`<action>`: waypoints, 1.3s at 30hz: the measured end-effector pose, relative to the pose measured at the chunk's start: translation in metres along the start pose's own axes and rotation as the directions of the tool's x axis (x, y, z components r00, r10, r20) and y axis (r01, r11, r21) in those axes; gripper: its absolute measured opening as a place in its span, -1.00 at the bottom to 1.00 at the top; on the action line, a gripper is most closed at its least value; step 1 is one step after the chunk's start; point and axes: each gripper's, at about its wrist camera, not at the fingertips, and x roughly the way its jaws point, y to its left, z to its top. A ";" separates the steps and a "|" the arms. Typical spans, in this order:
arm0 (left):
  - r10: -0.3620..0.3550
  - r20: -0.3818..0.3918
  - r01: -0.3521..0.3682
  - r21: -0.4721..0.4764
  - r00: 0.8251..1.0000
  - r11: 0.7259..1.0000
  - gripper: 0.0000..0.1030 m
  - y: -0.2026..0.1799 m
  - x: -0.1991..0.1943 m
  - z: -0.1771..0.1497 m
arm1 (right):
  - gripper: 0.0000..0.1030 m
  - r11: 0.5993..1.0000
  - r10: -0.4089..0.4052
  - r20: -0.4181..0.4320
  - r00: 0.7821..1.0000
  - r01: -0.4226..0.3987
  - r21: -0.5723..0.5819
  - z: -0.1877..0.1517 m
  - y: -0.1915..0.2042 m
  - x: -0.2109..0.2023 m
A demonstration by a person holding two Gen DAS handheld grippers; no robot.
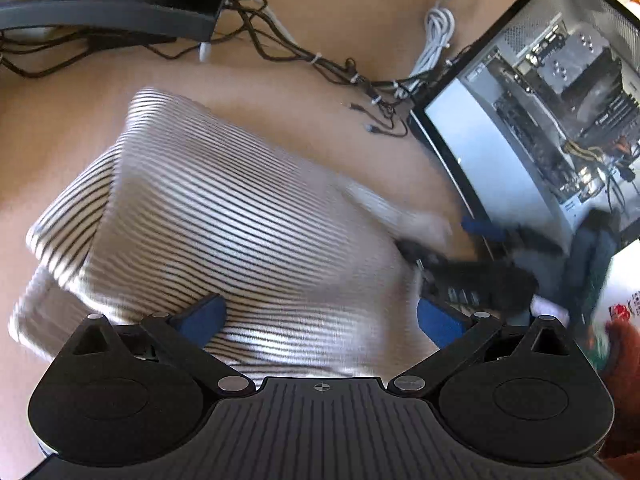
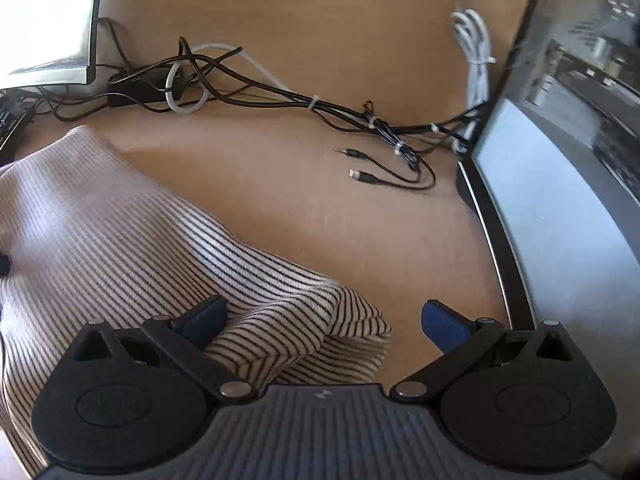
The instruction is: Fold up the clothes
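A white garment with thin black stripes (image 1: 224, 216) lies partly folded on the wooden table (image 1: 320, 20). It also shows in the right wrist view (image 2: 120, 240), with a raised fold near my right gripper. My left gripper (image 1: 320, 320) is open, just above the garment's near part. My right gripper (image 2: 324, 320) is open, its jaws on either side of the garment's folded corner (image 2: 352, 320), not pinching it. The right gripper shows blurred in the left wrist view (image 1: 472, 272) at the garment's right edge.
A tangle of black and white cables (image 2: 280, 96) lies across the back of the table. An open computer case (image 1: 540, 120) stands on the right. It also shows in the right wrist view (image 2: 560, 200). A monitor base (image 1: 112, 12) sits at the back left.
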 end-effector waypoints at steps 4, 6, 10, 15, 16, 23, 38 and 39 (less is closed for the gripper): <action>-0.015 0.029 0.015 -0.007 0.999 1.000 1.00 0.008 0.007 0.010 | 1.00 1.000 -0.011 0.003 1.000 0.010 0.028 -0.019 0.000 -0.020; -0.014 0.027 0.014 0.005 1.000 1.000 1.00 0.007 0.014 0.018 | 1.00 1.000 -0.010 -0.002 1.000 0.010 0.028 -0.026 0.003 -0.029; 0.012 0.018 -0.013 0.084 1.000 0.996 1.00 -0.004 0.030 0.031 | 1.00 0.999 0.002 -0.013 1.000 -0.002 0.039 -0.039 0.007 -0.045; 0.062 0.013 -0.064 0.189 0.998 0.980 1.00 -0.020 0.048 0.039 | 1.00 0.985 0.121 -0.060 0.991 -0.112 0.129 -0.046 0.006 -0.051; 0.070 0.013 -0.071 0.207 0.997 0.976 1.00 -0.023 0.051 0.039 | 1.00 0.981 0.145 -0.064 0.987 -0.135 0.139 -0.047 0.006 -0.052; 0.191 0.027 -0.192 0.241 0.981 0.951 1.00 -0.041 0.032 0.030 | 1.00 0.972 0.210 -0.091 0.973 -0.198 0.131 -0.041 -0.002 -0.048; 0.122 -0.024 -0.116 0.187 0.992 0.976 1.00 -0.026 0.009 -0.023 | 1.00 0.988 0.143 -0.044 0.989 -0.146 -0.056 -0.042 0.025 -0.060; 0.120 -0.022 -0.114 0.186 0.993 0.976 1.00 -0.026 0.010 -0.022 | 1.00 0.987 0.151 -0.050 0.987 -0.153 -0.039 -0.042 0.023 -0.059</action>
